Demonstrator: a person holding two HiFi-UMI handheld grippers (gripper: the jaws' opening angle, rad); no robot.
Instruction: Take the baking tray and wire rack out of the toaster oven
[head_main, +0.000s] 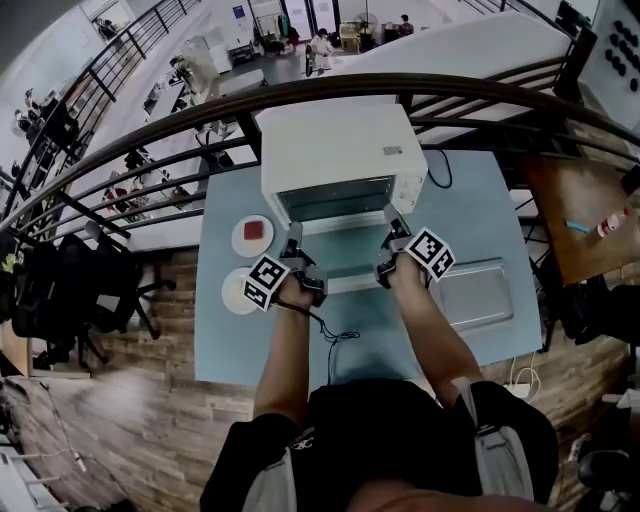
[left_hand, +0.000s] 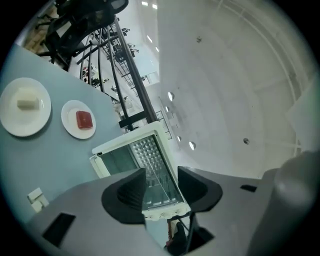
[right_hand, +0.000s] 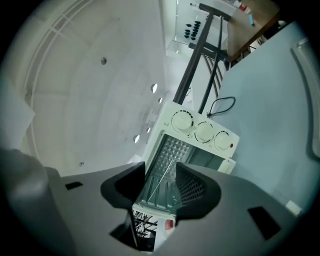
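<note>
Now left hand-held gripper (left_hand: 161, 172) and right hand-held gripper (right_hand: 160, 167) wide, empty; boxy white toaster oven (head_main: 335, 150), flat metal tray (head_main: 470, 295) nearby

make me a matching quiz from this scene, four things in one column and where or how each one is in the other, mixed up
Things:
1 toaster oven
2 plate with red block
3 metal tray
4 left gripper

States:
a jaws apart
b door open
c lying right of the oven
d lying left of the oven

Pairs: 1-b, 2-d, 3-c, 4-a
</note>
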